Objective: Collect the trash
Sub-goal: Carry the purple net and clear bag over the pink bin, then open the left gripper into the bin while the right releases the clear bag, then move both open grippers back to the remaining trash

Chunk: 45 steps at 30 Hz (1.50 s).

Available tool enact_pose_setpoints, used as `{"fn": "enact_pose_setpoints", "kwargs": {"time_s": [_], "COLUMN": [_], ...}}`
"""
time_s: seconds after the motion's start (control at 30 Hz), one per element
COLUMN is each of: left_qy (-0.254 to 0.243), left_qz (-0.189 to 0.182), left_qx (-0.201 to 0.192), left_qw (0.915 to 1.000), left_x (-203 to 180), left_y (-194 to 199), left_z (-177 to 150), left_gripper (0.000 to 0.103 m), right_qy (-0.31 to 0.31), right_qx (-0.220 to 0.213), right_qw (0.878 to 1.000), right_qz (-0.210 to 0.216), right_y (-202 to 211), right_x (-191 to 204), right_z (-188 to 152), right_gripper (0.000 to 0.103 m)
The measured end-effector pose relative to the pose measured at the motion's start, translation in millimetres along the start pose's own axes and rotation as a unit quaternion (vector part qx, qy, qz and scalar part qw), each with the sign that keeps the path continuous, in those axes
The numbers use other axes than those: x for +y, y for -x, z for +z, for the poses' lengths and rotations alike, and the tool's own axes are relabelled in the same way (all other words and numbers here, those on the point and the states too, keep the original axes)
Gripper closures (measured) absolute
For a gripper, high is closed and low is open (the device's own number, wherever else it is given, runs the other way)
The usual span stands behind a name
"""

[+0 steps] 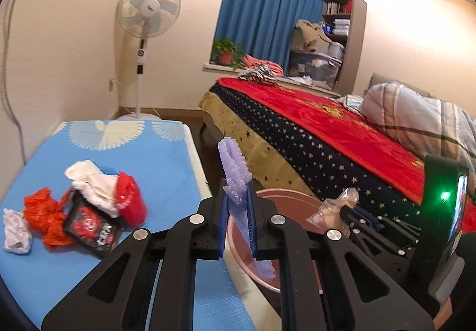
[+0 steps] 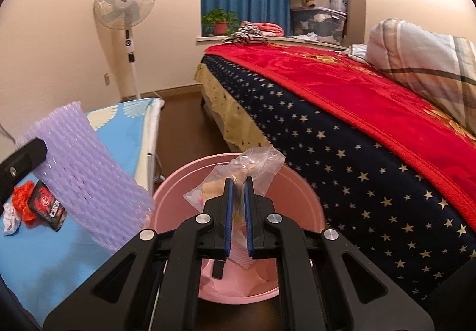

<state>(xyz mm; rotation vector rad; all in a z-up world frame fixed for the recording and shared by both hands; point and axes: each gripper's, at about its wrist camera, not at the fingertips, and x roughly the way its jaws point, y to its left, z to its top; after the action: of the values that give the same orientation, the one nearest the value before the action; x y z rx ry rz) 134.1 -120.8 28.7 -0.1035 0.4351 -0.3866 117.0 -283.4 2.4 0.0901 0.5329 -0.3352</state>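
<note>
Two pairs of tongs each carry a piece of trash over a pink bin [image 2: 166, 206] that stands on the dark floor between the worktop [image 1: 166, 158] and the bed [image 2: 342, 134]. The left tongs [image 1: 238, 203] are clamped on a purple foam net sleeve [image 1: 233, 164], which stands up above the blue pads and hangs down below them toward the bin's rim. The right tongs [image 2: 238, 191] are clamped on a crumpled clear plastic bag [image 2: 261, 160], held right above the bin's mouth; pale scraps already lie in the bottom of the bin.

On the blue-covered worktop, left of the bin, more trash sits in a loose heap: a black and red snack packet [image 1: 90, 227], an orange-red plastic bag [image 1: 44, 215], a red plastic bag [image 1: 129, 200], white crumpled paper [image 1: 89, 182] and a small white wad [image 1: 16, 231] at the near left. The heap lies well apart from both tongs.

Around them, a white pedestal fan [image 1: 147, 8] stands by the far wall beyond the worktop. The bed, with a red blanket over a star-patterned cover, runs close along the bin's right side. A striped pillow [image 2: 422, 60] lies on it. Blue curtains [image 1: 261, 15], a potted plant [image 1: 226, 50] on the sill and stacked storage boxes fill the back.
</note>
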Motion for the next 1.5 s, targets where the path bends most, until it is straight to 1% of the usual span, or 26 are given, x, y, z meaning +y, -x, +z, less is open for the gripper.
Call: {"fn": "enact_pose_setpoints", "kwargs": {"time_s": [0.13, 0.47, 0.5, 0.57, 0.63, 0.67, 0.7, 0.77, 0.93, 1.13, 1.27, 1.37, 1.5], "left_qy": [-0.003, -0.004, -0.004, -0.005, -0.001, 0.002, 0.008, 0.016, 0.025, 0.021, 0.018, 0.017, 0.028], "left_qz": [-0.011, -0.020, -0.023, -0.029, -0.033, -0.034, -0.033, -0.029, -0.022, -0.011, 0.003, 0.017, 0.038], "left_qx": [0.015, 0.049, 0.053, 0.060, 0.069, 0.071, 0.070, 0.069, 0.064, 0.053, 0.048, 0.046, 0.042], "left_qw": [0.9998, 0.9986, 0.9983, 0.9978, 0.9971, 0.9969, 0.9970, 0.9971, 0.9974, 0.9983, 0.9987, 0.9987, 0.9980], "left_x": [-8, -18, -18, -19, -18, -17, -15, -11, -4, 4, 14, 23, 40], "left_y": [-16, -48, -50, -54, -57, -58, -57, -55, -45, -25, -10, -1, 12], "left_z": [-3, -15, -16, -17, -17, -18, -18, -18, -17, -16, -18, -19, -22], "left_gripper": [0.091, 0.091, 0.091, 0.091, 0.078, 0.065, 0.063, 0.063, 0.064, 0.064, 0.064, 0.064, 0.064], "right_qy": [-0.006, -0.014, -0.018, -0.027, -0.035, -0.036, -0.038, -0.038, -0.036, -0.026, -0.017, -0.015, -0.006], "right_qx": [0.003, 0.015, 0.018, 0.026, 0.028, 0.026, 0.023, 0.020, 0.015, 0.003, -0.003, -0.001, 0.000], "right_qw": [1.000, 1.000, 1.000, 0.999, 0.999, 0.999, 0.999, 0.999, 0.999, 1.000, 1.000, 0.999, 0.998], "right_qz": [-0.006, -0.016, -0.017, -0.021, -0.022, -0.024, -0.026, -0.025, -0.020, -0.001, 0.017, 0.040, 0.065], "right_y": [-4, -17, -19, -23, -25, -24, -23, -20, -13, 0, 9, 13, 15], "right_x": [-7, -19, -20, -23, -25, -26, -26, -26, -25, -16, -5, 4, 17], "right_z": [0, -1, -1, -1, -1, -1, 0, 0, -3, -4, -7, -8, -9], "right_gripper": [0.095, 0.095, 0.093, 0.092, 0.081, 0.070, 0.062, 0.059, 0.059, 0.059, 0.059, 0.059, 0.059]}}
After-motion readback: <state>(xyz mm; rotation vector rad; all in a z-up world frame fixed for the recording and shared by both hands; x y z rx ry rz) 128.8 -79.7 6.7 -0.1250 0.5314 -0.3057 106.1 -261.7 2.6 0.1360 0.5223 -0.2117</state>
